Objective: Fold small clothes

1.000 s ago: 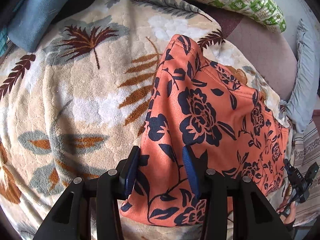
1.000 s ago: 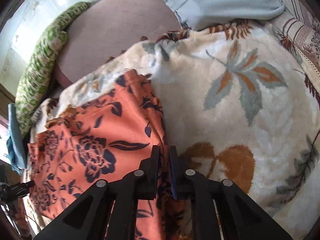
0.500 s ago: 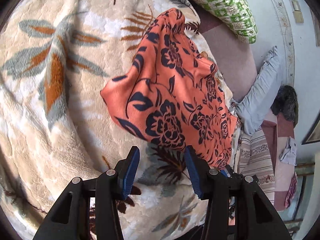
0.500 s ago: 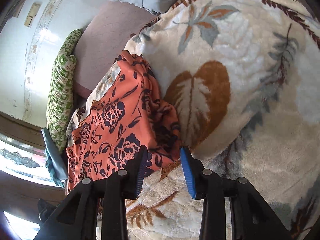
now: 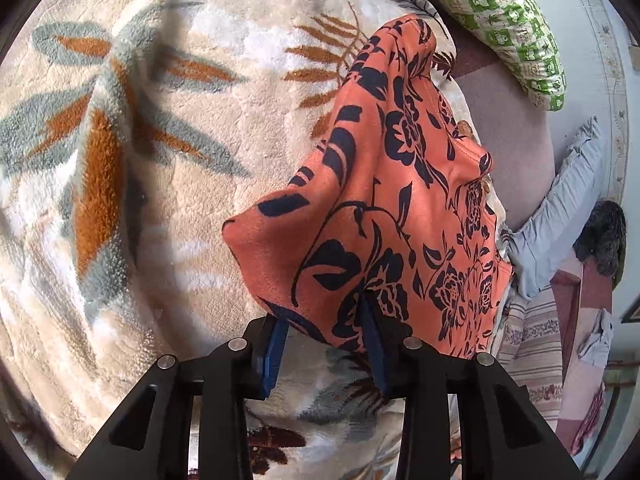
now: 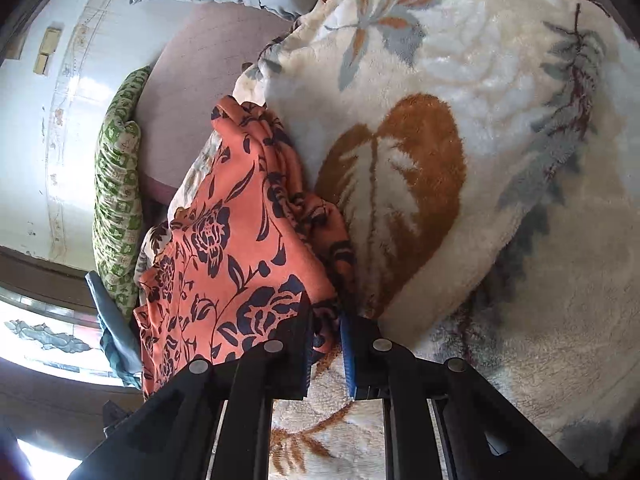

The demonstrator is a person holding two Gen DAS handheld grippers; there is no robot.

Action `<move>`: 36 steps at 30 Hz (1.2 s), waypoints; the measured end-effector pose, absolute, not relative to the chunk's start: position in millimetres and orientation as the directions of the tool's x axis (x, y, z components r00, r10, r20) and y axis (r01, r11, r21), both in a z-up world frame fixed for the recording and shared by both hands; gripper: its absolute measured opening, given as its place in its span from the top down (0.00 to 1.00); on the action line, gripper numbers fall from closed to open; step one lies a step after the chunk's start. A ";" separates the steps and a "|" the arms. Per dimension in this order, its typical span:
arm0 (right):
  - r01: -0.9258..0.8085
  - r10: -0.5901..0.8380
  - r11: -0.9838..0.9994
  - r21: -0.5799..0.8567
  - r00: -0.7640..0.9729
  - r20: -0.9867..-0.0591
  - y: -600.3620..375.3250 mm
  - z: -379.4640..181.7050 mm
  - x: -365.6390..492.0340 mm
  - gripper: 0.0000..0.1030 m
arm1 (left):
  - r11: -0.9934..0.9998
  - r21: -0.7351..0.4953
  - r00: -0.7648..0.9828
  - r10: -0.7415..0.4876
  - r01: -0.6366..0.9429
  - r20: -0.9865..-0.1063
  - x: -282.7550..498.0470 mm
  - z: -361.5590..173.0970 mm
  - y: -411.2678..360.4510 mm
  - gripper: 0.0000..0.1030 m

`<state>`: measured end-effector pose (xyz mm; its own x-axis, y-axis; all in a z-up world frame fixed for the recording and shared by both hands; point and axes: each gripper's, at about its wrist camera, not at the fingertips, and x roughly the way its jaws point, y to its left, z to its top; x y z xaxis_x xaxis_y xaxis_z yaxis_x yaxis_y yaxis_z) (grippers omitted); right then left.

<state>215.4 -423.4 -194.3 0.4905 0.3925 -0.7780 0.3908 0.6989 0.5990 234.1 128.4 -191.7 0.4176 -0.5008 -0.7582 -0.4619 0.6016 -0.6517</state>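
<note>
An orange garment with dark blue flowers (image 5: 400, 200) lies rumpled on a cream leaf-print blanket (image 5: 160, 160). My left gripper (image 5: 322, 328) is at its near edge. The jaws are closing with that edge between them, draped over the right finger, and a wide gap still shows between the blue pads. In the right wrist view the same garment (image 6: 224, 248) is bunched along its right side. My right gripper (image 6: 326, 328) is closing too, and its pads stand narrow, pinching a fold of the near corner. Each gripper is hidden from the other's view.
The blanket (image 6: 460, 160) covers a bed with a mauve sheet (image 5: 508, 120). A green patterned pillow (image 5: 508, 20) and a grey-blue pillow (image 5: 560, 208) lie at the far side. A folded blue cloth (image 6: 116, 332) sits past the garment, near a wall and window.
Both grippers moved forward onto the garment's near edge. The right jaws, open half a second ago, have narrowed onto a fold of cloth. The left jaws have narrowed around the edge.
</note>
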 end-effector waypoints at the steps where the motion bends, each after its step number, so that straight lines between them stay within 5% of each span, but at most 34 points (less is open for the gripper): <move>1: 0.386 0.402 0.682 0.621 0.512 -0.759 -423.3 -190.3 212.3 0.81 | 0.604 -0.655 0.423 -0.502 -0.453 -0.755 228.9 -187.1 130.8 0.67; 3: 0.403 0.411 0.625 0.668 0.558 -0.721 -429.0 -182.1 201.6 0.75 | 0.601 -0.679 0.447 -0.513 -0.422 -0.732 219.4 -175.8 133.4 0.67; 6: 0.390 0.466 0.540 0.746 0.600 -0.650 -434.0 -176.5 188.3 0.51 | 0.567 -0.726 0.482 -0.546 -0.389 -0.685 207.0 -167.3 135.6 0.55; 26: 0.434 0.458 0.548 0.715 0.560 -0.691 -385.0 -214.3 235.6 0.48 | 0.614 -0.653 0.427 -0.495 -0.444 -0.757 281.6 -195.2 91.9 0.51; 27: 0.436 0.452 0.548 0.714 0.564 -0.692 -384.9 -214.2 235.9 0.51 | 0.630 -0.641 0.426 -0.482 -0.439 -0.766 285.0 -193.0 88.3 0.54; 30: 0.424 0.428 0.599 0.679 0.548 -0.719 -383.2 -210.0 239.1 0.86 | 0.723 -0.556 0.419 -0.393 -0.409 -0.819 289.6 -180.5 74.6 0.77; 36: 0.323 0.439 0.646 0.692 0.585 -0.682 -378.9 -176.7 237.6 0.89 | 0.853 -0.387 0.475 -0.195 -0.350 -0.858 282.3 -137.9 40.8 0.84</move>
<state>237.6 -378.9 -176.7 0.5852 0.4385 -0.6821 0.3227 0.6457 0.6920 282.3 40.8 -137.9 0.4748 -0.1946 -0.8583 -0.3495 0.8533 -0.3868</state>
